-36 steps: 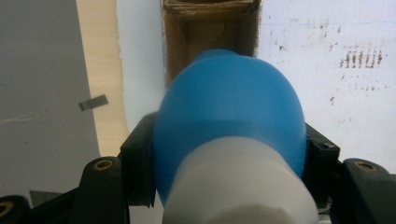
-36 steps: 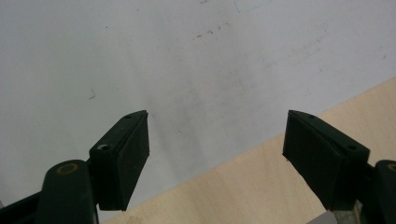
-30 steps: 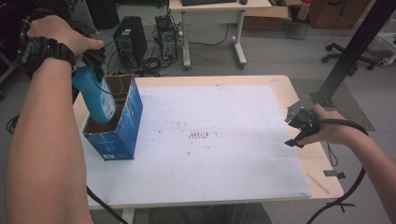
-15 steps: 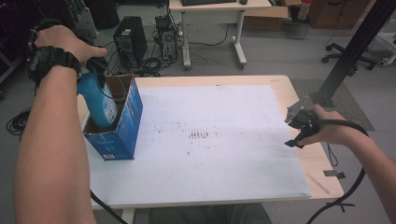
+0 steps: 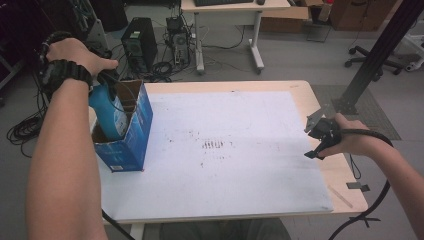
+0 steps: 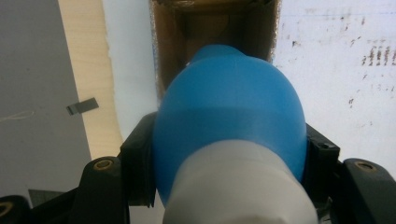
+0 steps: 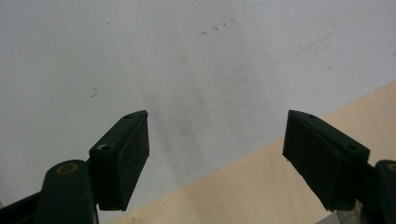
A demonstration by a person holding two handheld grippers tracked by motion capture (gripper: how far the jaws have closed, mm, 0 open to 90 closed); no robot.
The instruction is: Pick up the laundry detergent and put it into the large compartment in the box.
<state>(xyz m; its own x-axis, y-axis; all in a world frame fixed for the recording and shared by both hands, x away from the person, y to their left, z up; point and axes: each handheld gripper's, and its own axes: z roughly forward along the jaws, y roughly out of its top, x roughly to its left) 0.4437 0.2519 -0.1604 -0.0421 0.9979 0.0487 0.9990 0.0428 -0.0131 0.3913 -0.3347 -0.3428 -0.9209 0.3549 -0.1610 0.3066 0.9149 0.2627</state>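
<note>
Blue rounded plastic bottle with a white cap [image 6: 229, 116] is clamped in the left gripper [image 6: 229, 154], nose-down and partly inside the open blue cardboard box [image 5: 131, 135], likely for packing; the right gripper [image 7: 217, 158] waits empty, jaws apart, over the white table mat [image 7: 163, 60]

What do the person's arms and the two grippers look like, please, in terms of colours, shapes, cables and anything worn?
Both forearms are bare, with no sleeves. The left wrist wears a chunky black watch. The left gripper and the right gripper each have two black jaws with flat wedge-shaped pads and brass-coloured screw heads. In the high view the right gripper carries a grey three-cornered plate, and a black cable trails from it.
</note>
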